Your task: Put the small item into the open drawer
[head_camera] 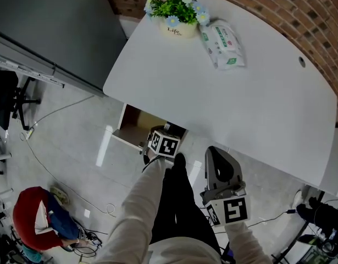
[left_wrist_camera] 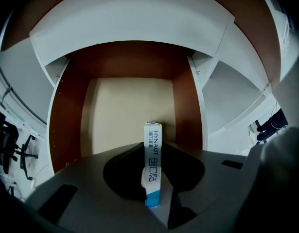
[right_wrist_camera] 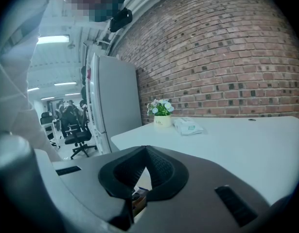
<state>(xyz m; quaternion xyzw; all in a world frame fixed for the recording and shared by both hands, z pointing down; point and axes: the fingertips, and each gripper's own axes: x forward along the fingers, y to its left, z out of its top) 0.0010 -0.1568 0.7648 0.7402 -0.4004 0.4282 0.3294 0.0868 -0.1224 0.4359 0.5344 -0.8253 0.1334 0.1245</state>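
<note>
Gripping a slim white box with a blue end and blue lettering (left_wrist_camera: 153, 136), the left gripper (left_wrist_camera: 152, 164) has its jaws clamped on the box's two broad faces. The box stands on edge between the dark pads, and its white end reaches past the jaw tips. In the left gripper view the box sits over the pale cream floor of the open wooden drawer (left_wrist_camera: 186, 106), between the drawer's two red-brown side walls. Whether it touches the floor cannot be told.

From the head view the drawer (head_camera: 134, 126) is pulled out from under the near edge of the large white curved table (head_camera: 267, 114). The left gripper's marker cube is just beside the drawer's front and points steeply down into it.

The right gripper (right_wrist_camera: 139, 181) hangs apart from the drawer, lower in the head view and near the person's cream sleeve (head_camera: 136, 213). Its jaws stand a narrow way apart with nothing pressed between the pads. It faces across the tabletop toward the red brick wall (right_wrist_camera: 227, 57).

A small cream pot of pink and blue flowers (head_camera: 177, 7) and a white soft pack of tissues with green print (head_camera: 223, 45) sit side by side at the table's far end.
</note>
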